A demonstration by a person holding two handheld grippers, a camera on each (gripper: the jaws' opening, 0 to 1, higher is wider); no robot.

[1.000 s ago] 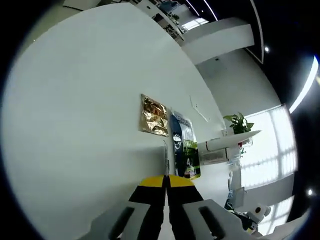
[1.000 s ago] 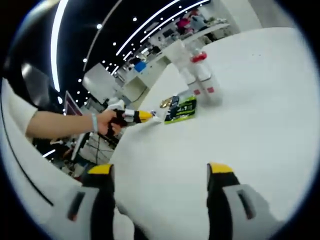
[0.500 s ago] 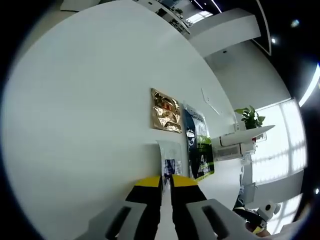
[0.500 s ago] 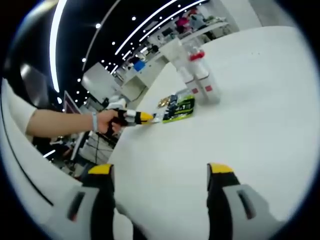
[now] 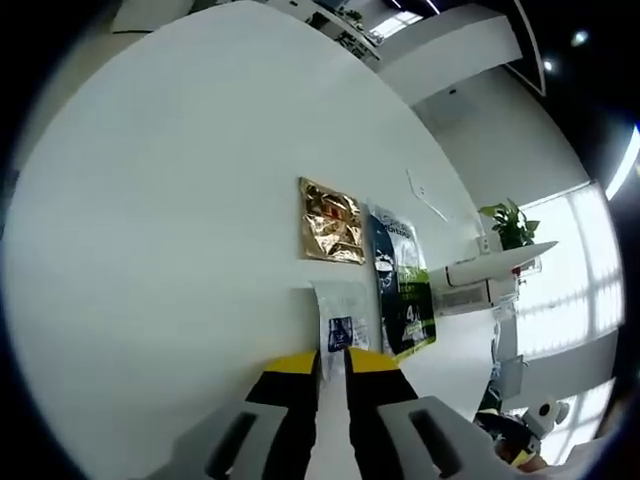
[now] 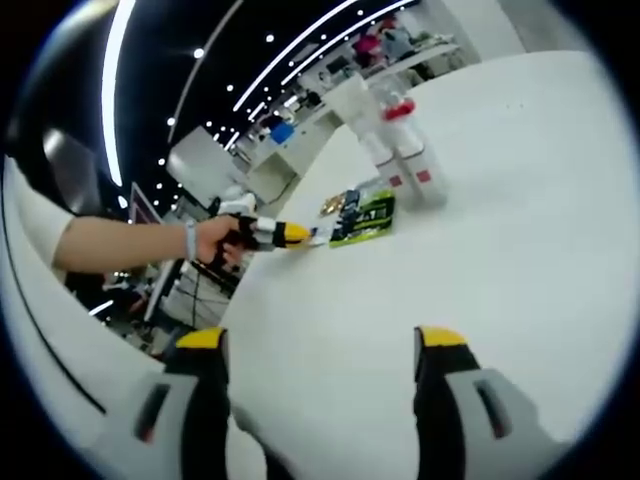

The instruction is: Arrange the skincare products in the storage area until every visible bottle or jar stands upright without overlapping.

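White sachet [image 5: 341,318] pinched (near edge) in left gripper [image 5: 332,362] jaws.

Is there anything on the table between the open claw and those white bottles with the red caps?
No, nothing visible. Bare white table lies between the right claw and the white bottles. The sachets lie off to one side.
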